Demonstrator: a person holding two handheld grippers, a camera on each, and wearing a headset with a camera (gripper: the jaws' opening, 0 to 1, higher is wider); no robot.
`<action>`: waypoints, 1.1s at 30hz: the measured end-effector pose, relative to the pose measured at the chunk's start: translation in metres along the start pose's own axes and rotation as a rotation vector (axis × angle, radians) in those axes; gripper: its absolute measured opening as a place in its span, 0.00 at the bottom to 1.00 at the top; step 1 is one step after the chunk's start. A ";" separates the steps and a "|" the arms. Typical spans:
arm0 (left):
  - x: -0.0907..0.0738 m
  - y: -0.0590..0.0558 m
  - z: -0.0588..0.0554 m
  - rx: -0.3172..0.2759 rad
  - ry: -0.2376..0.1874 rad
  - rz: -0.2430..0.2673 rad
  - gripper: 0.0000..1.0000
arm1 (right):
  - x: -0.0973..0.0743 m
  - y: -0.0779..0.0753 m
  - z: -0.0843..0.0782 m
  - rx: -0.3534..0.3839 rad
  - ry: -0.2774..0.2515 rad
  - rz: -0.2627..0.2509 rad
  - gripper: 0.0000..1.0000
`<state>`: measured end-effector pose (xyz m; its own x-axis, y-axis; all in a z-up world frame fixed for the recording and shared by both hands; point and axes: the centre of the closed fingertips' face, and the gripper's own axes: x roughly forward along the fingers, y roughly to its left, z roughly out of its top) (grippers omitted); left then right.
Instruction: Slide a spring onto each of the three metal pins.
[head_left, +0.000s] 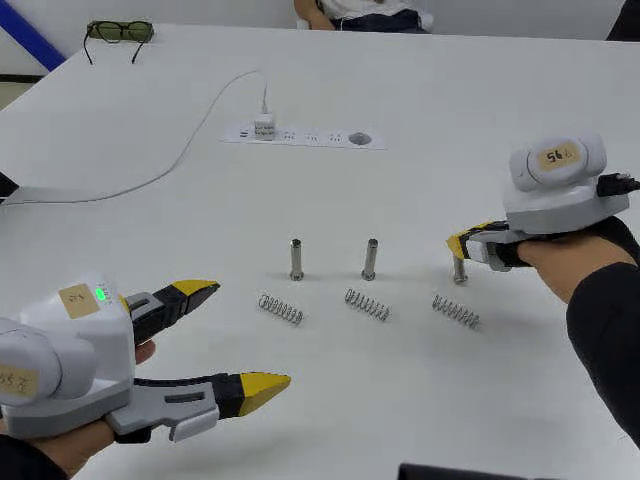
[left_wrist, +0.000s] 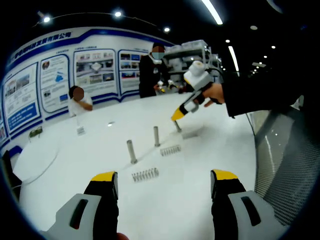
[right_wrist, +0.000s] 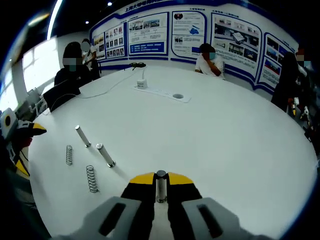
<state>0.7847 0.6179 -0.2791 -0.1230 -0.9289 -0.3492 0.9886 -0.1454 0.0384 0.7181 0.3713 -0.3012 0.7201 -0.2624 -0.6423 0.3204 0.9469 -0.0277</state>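
A white table (head_left: 420, 100) carries everything. Near left, the left gripper (head_left: 245, 335) hangs with jaws spread wide, holding nothing. The right gripper (head_left: 457, 245) is clenched on the right pin (head_left: 459, 270). A power strip (head_left: 300, 135) and glasses (head_left: 120, 32) lie far off. Three pins (head_left: 370, 259) stand upright in a row, and three springs (head_left: 367, 305) lie loose just nearer.

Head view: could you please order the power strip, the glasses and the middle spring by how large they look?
1. power strip, clearly the longest
2. glasses
3. middle spring
The strip and glasses lie farther from the camera than the spring, so they look smaller here than they would up close.
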 end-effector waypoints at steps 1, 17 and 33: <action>0.000 0.000 0.000 0.000 0.000 0.000 0.77 | -0.001 0.000 0.000 0.000 -0.001 -0.001 0.09; 0.001 -0.004 0.008 0.017 -0.010 -0.005 0.77 | -0.016 0.000 -0.011 -0.047 -0.008 -0.006 0.09; -0.001 -0.006 0.010 0.022 -0.013 0.002 0.77 | -0.019 0.004 -0.008 -0.073 -0.021 0.006 0.12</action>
<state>0.7784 0.6163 -0.2690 -0.1226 -0.9336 -0.3366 0.9867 -0.1511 0.0596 0.7009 0.3810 -0.2955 0.7348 -0.2598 -0.6265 0.2707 0.9593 -0.0803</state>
